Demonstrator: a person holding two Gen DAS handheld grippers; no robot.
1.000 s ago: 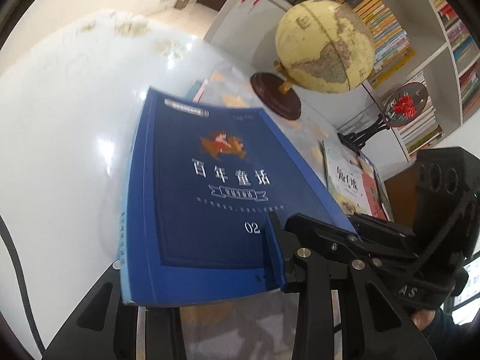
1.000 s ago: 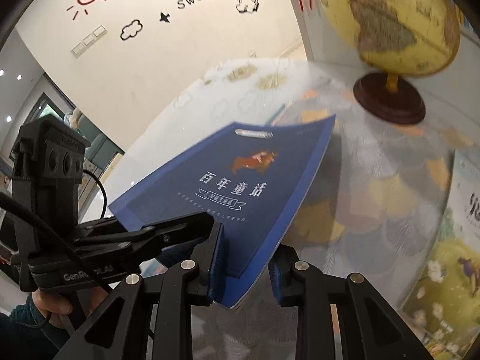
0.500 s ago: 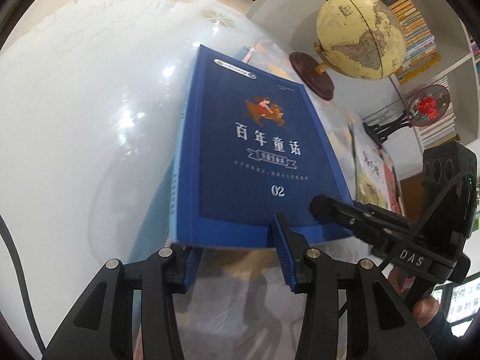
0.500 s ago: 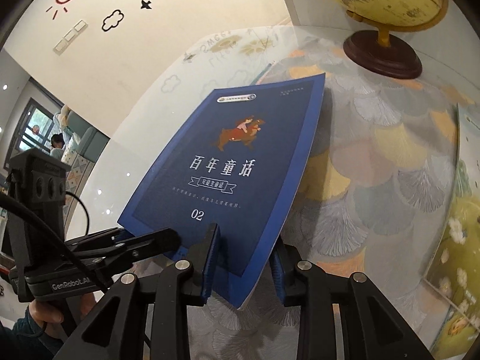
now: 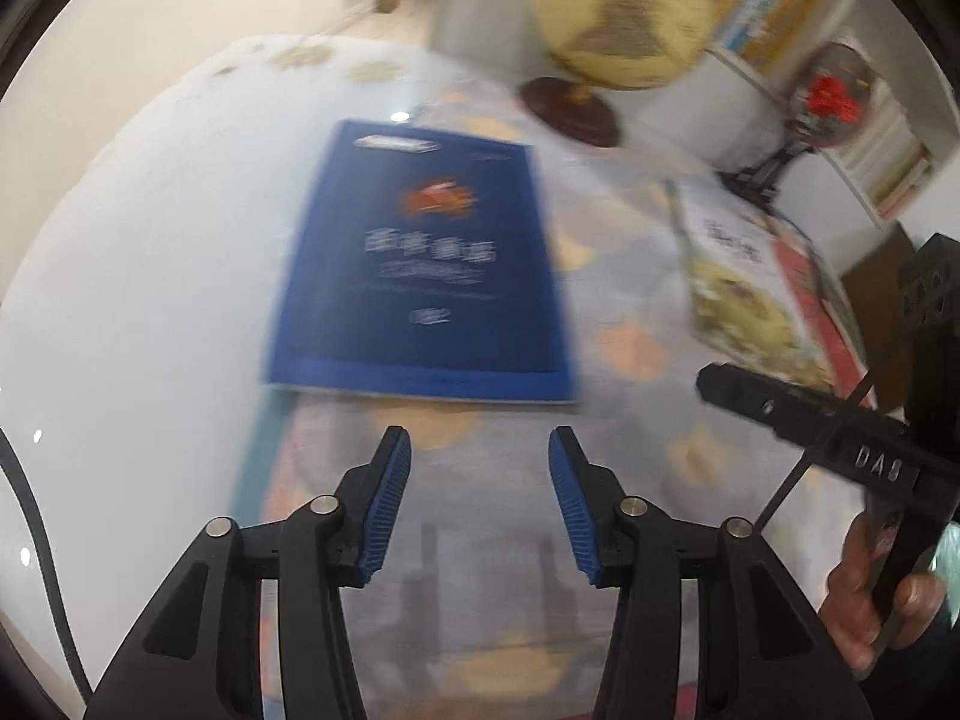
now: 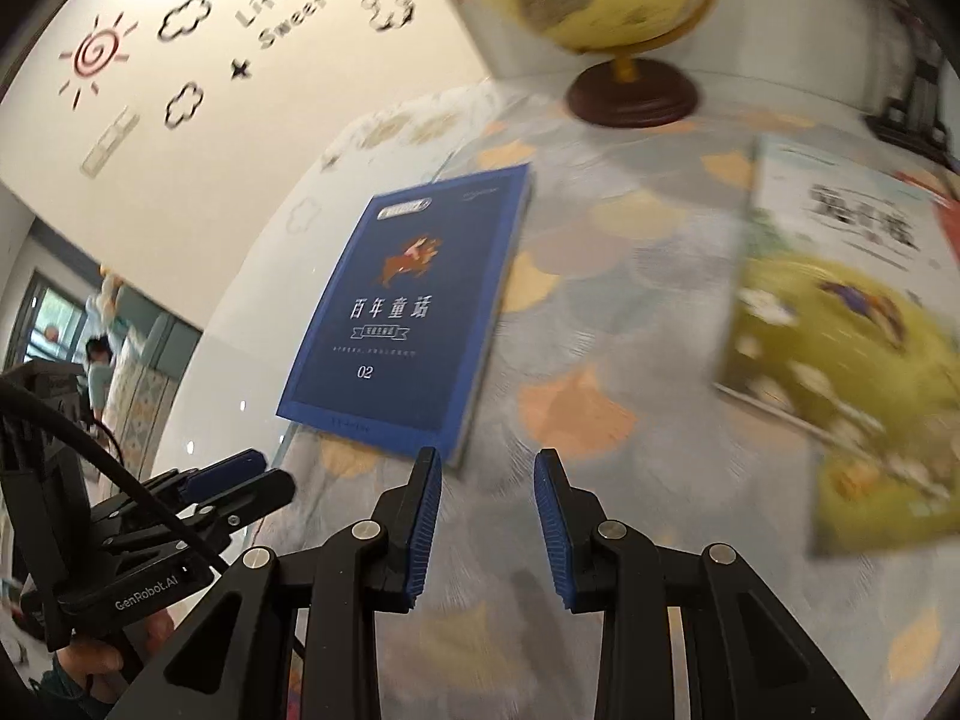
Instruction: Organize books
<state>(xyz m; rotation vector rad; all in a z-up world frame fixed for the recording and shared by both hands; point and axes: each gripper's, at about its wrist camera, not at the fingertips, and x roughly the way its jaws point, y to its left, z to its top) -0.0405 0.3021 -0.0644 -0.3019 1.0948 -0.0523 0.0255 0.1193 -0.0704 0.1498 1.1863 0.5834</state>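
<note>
On the table's (image 6: 600,312) left side the blue book (image 6: 408,312) lies flat, cover up, marked "02" under Chinese title characters. It looks set down; the picture book (image 6: 852,348) to the right, near the globe (image 5: 618,18), seems still to be sorted. Left gripper (image 5: 480,504) is opening with nothing between its jaws; right gripper (image 6: 487,516) is released too, empty. Wall lettering reads "Life is Sweet"; the left tool is labelled "GenRobot.AI".
</note>
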